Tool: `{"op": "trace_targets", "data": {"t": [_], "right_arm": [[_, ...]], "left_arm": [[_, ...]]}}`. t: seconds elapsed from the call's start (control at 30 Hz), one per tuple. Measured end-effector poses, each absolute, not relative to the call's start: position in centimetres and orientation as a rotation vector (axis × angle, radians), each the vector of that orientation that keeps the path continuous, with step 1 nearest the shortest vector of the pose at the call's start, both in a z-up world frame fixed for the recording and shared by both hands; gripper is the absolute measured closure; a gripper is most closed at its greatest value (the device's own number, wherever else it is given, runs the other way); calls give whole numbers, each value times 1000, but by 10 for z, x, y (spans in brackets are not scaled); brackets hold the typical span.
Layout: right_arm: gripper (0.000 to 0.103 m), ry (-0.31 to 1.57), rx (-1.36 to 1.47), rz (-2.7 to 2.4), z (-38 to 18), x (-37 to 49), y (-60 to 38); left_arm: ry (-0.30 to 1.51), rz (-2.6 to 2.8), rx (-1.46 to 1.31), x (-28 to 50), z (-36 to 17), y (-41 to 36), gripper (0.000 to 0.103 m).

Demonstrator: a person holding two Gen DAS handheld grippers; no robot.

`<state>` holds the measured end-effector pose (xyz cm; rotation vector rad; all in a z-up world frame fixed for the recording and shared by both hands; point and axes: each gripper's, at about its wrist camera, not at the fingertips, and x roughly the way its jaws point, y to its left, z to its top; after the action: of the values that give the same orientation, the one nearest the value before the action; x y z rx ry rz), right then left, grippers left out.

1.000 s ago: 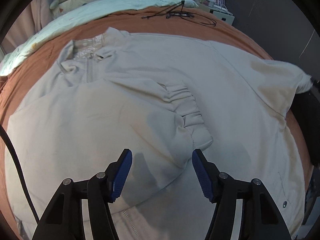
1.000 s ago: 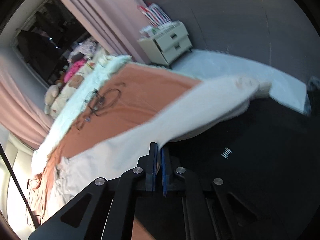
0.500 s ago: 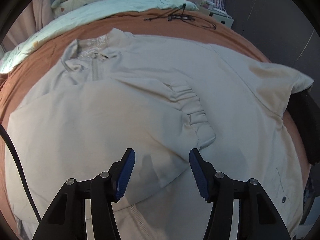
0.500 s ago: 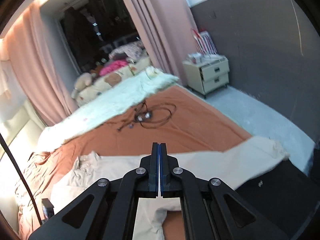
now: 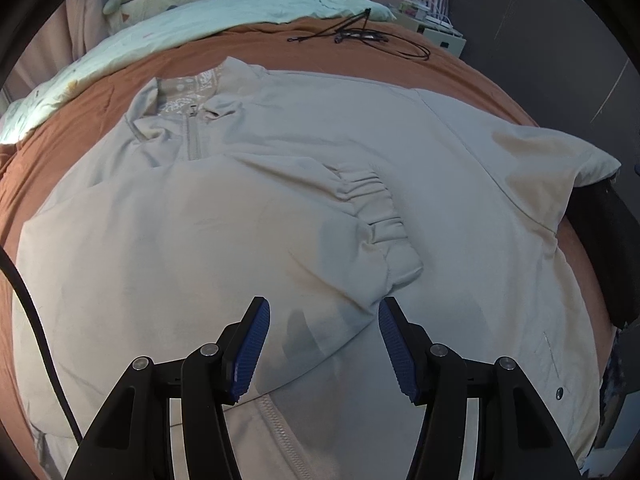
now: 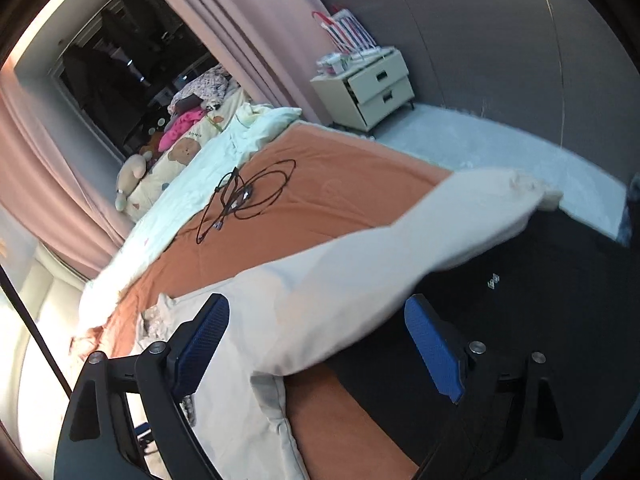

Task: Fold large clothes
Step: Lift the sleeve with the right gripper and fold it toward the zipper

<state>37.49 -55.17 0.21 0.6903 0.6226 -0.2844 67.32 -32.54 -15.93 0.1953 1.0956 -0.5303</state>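
Note:
A large beige zip-up jacket (image 5: pixel 280 184) lies spread face up on the orange bedsheet (image 5: pixel 92 92). Its left sleeve is folded across the chest, the gathered cuff (image 5: pixel 384 224) near the middle. My left gripper (image 5: pixel 322 340) is open and empty, hovering just above the folded sleeve's lower edge. In the right wrist view the jacket's other sleeve (image 6: pixel 400 240) stretches out to the bed's edge over a black garment (image 6: pixel 540 300). My right gripper (image 6: pixel 320 344) is open, its fingers straddling that sleeve near the shoulder, holding nothing.
A tangle of black cable (image 6: pixel 244 200) lies on the sheet beyond the jacket. A pale green quilt (image 5: pixel 200 20) and soft toys (image 6: pixel 132 176) sit at the bed's head. A cream nightstand (image 6: pixel 368 88) stands by the grey wall.
My right gripper was shut and has opened wide, and its view swung back toward the outstretched sleeve. My left gripper stayed open and barely moved over the folded sleeve.

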Motion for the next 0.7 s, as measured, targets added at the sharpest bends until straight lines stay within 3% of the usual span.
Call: {"op": "trace_targets", "data": {"t": [0.1,0.17,0.23,0.4,0.53,0.7], "right_arm": [[14,607,753,-293,-15,368,-567],[22,602,806,-315,-27,360,-577],[44,605,884,-318,-43,363,-592],[62,587,1024,-345,-64,375,-621],[100,565,961,-410,-50,383,-624],[102,522,671,-374,21,401,-573]], "left_arm": [[1095,-541,214,671,-163,-335,44],[1094,-548,223,669,-164,-338,44],[1097,-552,232,668,-166,-338,44],[1106,-516,225,673,-168,-325,44],[1106,-490,220,675,-167,-310,44],[1114,-478,172,678,-167,-296,44]]}}
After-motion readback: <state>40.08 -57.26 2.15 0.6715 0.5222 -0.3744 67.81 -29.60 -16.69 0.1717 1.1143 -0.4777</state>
